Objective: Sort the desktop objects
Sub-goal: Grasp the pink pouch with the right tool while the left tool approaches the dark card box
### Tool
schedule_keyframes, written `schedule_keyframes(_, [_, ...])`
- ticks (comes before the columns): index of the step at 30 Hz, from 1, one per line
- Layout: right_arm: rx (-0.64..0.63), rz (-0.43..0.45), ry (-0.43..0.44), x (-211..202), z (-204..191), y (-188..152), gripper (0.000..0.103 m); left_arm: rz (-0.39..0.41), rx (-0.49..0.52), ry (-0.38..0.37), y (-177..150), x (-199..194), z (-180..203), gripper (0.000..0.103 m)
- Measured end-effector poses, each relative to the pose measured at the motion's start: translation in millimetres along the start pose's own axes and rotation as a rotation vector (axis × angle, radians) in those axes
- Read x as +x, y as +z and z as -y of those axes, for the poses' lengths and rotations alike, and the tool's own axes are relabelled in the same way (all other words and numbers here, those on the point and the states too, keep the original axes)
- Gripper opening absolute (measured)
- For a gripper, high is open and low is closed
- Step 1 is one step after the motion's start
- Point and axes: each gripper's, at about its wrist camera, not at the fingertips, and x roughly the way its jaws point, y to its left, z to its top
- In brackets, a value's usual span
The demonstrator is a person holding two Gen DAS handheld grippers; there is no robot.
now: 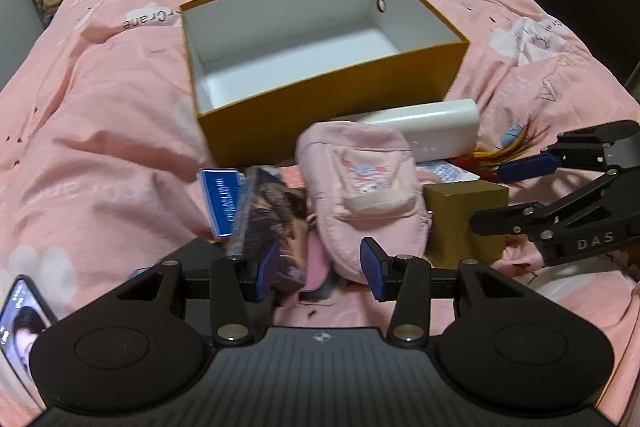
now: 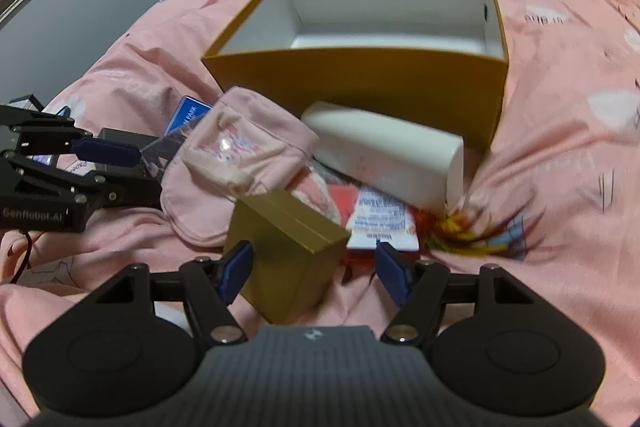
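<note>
Open orange box point(image 1: 320, 115) sitting upper centre on the pink bedding point(image 1: 100, 127), white inside, nothing showing in it. Clutter lying just below its front wall: pink pouch point(image 1: 360, 187), white block point(image 1: 436, 131), small gold box point(image 2: 288, 247), blue card point(image 1: 222, 203), photo card point(image 1: 272, 223), printed packet point(image 2: 380, 223). Packet text blurred, items overlapping. Phone point(image 1: 20, 315) getting cut off lower left. Left gripper point(image 1: 320, 267) pointing down, jaws spread around pouch edge, not pinching. Right gripper point(image 2: 316, 267) jaws spread wide, gold box sitting between them, right pad clear of it.
</note>
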Motion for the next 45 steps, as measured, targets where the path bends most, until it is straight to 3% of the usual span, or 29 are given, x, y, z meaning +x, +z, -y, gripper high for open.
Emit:
schedule_keyframes(10, [-0.249,0.016,0.120,15,-47,24,0.066,-0.016,0.020,0.089,4,-5,-17,0.053])
schedule_keyframes(17, [-0.451,0.019,0.114,24,-83,23,0.065,-0.035,0.022,0.064,1,1,-24,0.053])
schedule_keyframes(20, [-0.471,0.015,0.113,26,-86,22,0.058,-0.056,0.015,0.078,-2,10,-23,0.053])
schedule_keyframes(33, [-0.531,-0.007,0.085,46,-93,17,0.057,-0.098,0.020,0.035,-7,31,-8,0.053])
schedule_keyframes(36, [-0.554,0.003,0.047,52,-95,15,0.057,-0.099,0.003,0.014,-8,33,-7,0.047])
schedule_keyframes(37, [-0.585,0.010,0.056,54,-96,15,0.050,-0.097,0.000,0.008,-7,32,-7,0.041])
schedule_keyframes(41, [-0.573,0.046,0.025,52,-93,14,0.034,-0.059,0.012,-0.016,-6,26,-1,0.037])
schedule_keyframes(45, [-0.557,0.086,0.030,44,-90,16,0.026,-0.022,0.011,-0.024,0,21,2,0.029])
